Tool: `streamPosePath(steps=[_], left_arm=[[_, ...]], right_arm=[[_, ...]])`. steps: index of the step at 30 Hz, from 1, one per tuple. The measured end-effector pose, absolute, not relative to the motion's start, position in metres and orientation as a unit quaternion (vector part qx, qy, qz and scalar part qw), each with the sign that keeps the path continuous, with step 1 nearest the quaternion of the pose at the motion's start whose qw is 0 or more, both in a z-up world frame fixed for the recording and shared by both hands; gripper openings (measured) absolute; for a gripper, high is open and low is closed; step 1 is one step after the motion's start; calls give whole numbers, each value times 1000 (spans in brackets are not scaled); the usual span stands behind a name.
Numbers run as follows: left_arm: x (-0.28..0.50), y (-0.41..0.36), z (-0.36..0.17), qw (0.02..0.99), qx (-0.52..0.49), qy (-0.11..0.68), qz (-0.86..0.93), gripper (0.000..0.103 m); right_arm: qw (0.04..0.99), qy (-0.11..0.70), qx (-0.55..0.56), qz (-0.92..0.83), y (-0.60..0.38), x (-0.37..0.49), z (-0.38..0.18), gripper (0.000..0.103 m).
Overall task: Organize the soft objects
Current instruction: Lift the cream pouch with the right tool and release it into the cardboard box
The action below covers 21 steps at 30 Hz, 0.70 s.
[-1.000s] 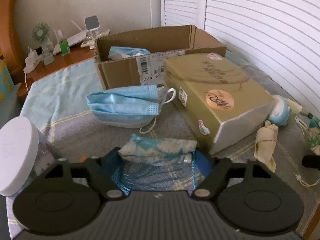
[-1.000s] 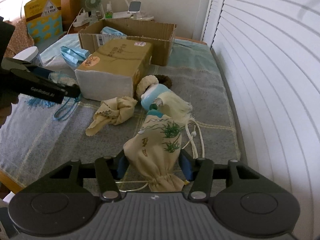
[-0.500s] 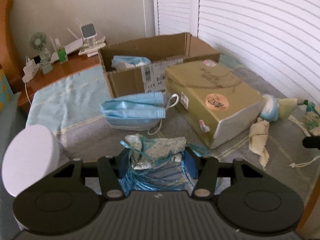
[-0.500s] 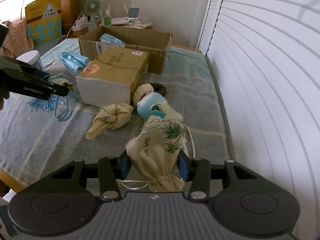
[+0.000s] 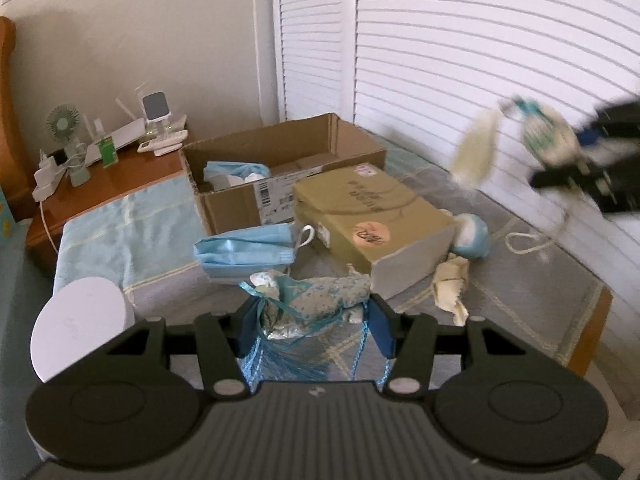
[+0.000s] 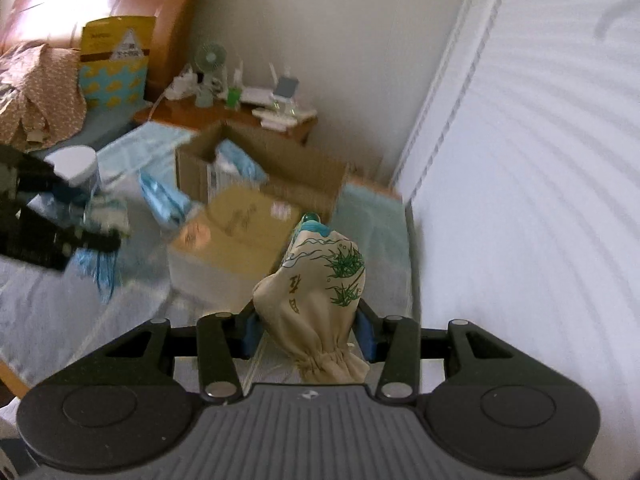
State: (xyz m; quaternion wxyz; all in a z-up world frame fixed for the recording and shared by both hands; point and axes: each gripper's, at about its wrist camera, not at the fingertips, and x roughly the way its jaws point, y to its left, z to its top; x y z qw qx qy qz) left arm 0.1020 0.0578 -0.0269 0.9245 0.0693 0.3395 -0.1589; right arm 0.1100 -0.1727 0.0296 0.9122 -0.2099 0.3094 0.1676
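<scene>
Left gripper (image 5: 312,322): clamped, just closed, on blue floral pouch (image 5: 316,300) between its pads. Right gripper (image 6: 308,334): clamped on cream drawstring bag (image 6: 320,296). Cardboard box (image 5: 280,160) ahead.

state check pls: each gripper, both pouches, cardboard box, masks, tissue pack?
left gripper: shut on blue floral pouch
right gripper: shut on beige drawstring pouch
Both pouches: lifted off the bed
cardboard box: open, blue mask inside
stack of blue masks: lying on the bed
tissue pack: lying flat
</scene>
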Motion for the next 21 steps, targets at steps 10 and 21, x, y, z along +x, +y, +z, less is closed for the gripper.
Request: streamPosePath(steps=[10,21], left_arm=[[93,62,-19,930,60,316,-178,55],[108,70,-21,934,36,318,-161,55]], right_arm=[[899,276,-266,214,-127,180,69,51],[879,245,-309,268,-74,269,101,51]])
